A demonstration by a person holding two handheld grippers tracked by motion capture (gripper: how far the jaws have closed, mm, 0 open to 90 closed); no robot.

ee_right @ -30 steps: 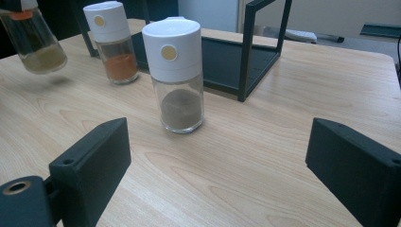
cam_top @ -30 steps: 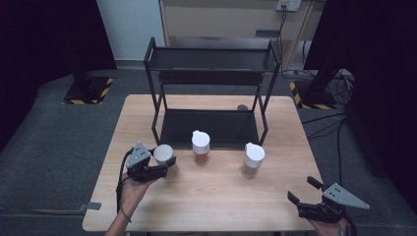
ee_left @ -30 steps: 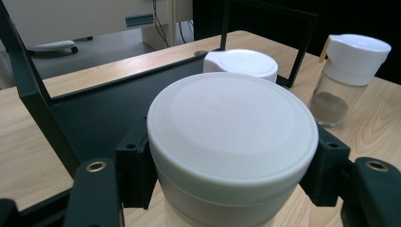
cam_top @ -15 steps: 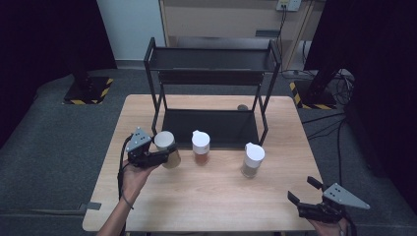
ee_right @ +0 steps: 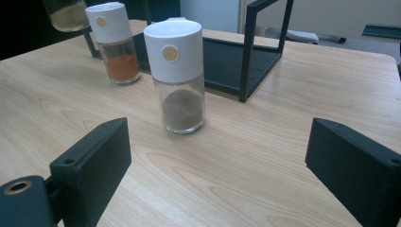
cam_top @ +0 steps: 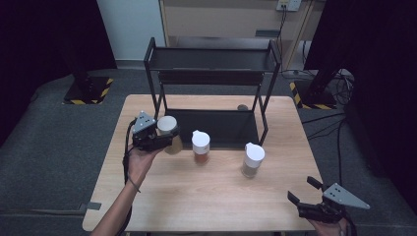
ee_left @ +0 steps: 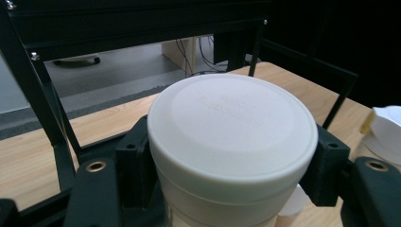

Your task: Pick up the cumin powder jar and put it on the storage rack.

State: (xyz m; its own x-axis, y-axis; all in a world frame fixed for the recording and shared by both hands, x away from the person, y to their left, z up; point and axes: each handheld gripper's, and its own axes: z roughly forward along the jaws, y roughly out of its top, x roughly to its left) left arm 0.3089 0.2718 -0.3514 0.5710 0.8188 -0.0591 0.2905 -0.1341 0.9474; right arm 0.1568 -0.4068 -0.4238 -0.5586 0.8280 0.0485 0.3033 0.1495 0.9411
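Wooden table (cam_top: 206, 196), left hand-held gripper (cam_top: 164, 139) clamping white-lidded jar (ee_left: 231, 142)

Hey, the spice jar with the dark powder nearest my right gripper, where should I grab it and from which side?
Grip the dark-powder jar across its white cap, coming level from the near table edge where the right hand-held gripper sits open. It stands upright with bare table around it, and the cap is its widest part.
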